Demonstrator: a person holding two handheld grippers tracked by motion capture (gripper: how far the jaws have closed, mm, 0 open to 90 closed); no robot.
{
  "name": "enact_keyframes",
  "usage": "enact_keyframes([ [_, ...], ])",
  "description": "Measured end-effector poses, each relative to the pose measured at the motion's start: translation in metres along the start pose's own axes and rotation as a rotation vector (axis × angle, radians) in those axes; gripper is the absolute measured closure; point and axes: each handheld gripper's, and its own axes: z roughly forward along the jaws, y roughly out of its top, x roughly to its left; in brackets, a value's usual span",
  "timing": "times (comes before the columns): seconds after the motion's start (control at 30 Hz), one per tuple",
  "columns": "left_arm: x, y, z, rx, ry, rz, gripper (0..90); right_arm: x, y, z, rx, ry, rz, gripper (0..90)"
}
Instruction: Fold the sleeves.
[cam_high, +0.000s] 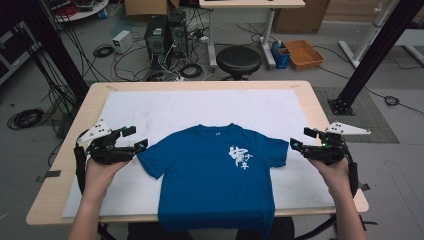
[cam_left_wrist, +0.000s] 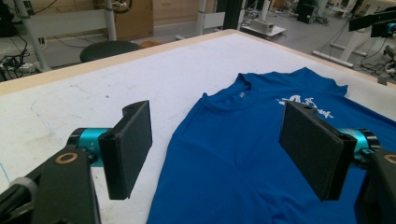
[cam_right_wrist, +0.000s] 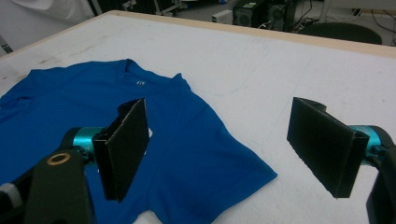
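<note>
A blue T-shirt (cam_high: 215, 172) with white print on the chest lies flat, front up, on the white mat (cam_high: 200, 107), its hem hanging over the table's near edge. My left gripper (cam_high: 134, 138) hovers open just off the shirt's left sleeve; in the left gripper view its jaws stand wide apart over the shirt (cam_left_wrist: 224, 154) with nothing between them. My right gripper (cam_high: 303, 138) hovers open beside the right sleeve. In the right gripper view the sleeve (cam_right_wrist: 205, 158) lies below and between the wide jaws, untouched.
The wooden table (cam_high: 62, 165) carries the white mat. Behind it stand a black stool (cam_high: 238, 60), computer towers (cam_high: 162, 35), cables and an orange bin (cam_high: 303, 53). Black frame posts (cam_high: 367, 55) rise at both sides.
</note>
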Motion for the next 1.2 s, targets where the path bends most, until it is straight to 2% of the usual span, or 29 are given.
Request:
enact_keyframes([
  [0.33, 0.004, -0.002, -0.002, 0.029, 0.011, 0.004, 26.2, -0.003, 0.001, 0.0, -0.004, -0.016, -0.004, 20.6],
  [0.47, 0.004, -0.001, -0.006, 0.018, 0.026, 0.012, 26.1, -0.005, 0.0, -0.002, -0.008, -0.024, -0.002, 20.6],
  [0.6, 0.005, -0.001, -0.01, -0.002, 0.031, 0.001, 26.1, -0.006, 0.0, -0.003, -0.015, -0.028, 0.002, 20.7],
  [0.67, 0.007, -0.003, -0.01, 0.01, 0.017, -0.009, 26.2, -0.006, 0.0, -0.004, -0.018, -0.032, 0.002, 20.7],
  [0.77, 0.008, -0.006, -0.009, 0.026, 0.025, -0.007, 26.3, -0.005, 0.001, -0.005, -0.018, -0.037, 0.0, 20.8],
  [0.9, 0.016, -0.016, -0.008, 0.065, 0.052, -0.053, 29.7, -0.005, 0.0, -0.004, -0.015, -0.042, 0.002, 22.8],
  [1.0, 0.023, -0.025, -0.007, 0.105, 0.074, -0.083, 35.8, -0.006, -0.001, -0.004, -0.013, -0.046, -0.001, 23.3],
  [1.03, 0.026, -0.03, -0.006, 0.136, 0.079, -0.113, 37.0, -0.006, -0.001, -0.004, -0.014, -0.045, -0.002, 23.3],
  [1.1, 0.027, -0.032, -0.005, 0.141, 0.083, -0.123, 38.3, -0.006, -0.001, -0.004, -0.015, -0.049, -0.003, 23.9],
  [1.13, 0.028, -0.034, -0.004, 0.154, 0.086, -0.129, 40.4, -0.006, -0.001, -0.005, -0.014, -0.049, -0.004, 24.0],
  [1.17, 0.031, -0.038, -0.002, 0.177, 0.085, -0.152, 42.2, -0.006, -0.001, -0.005, -0.015, -0.049, -0.004, 24.1],
  [1.2, 0.031, -0.038, -0.002, 0.177, 0.085, -0.152, 42.5, -0.006, -0.001, -0.004, -0.014, -0.049, -0.006, 24.2],
])
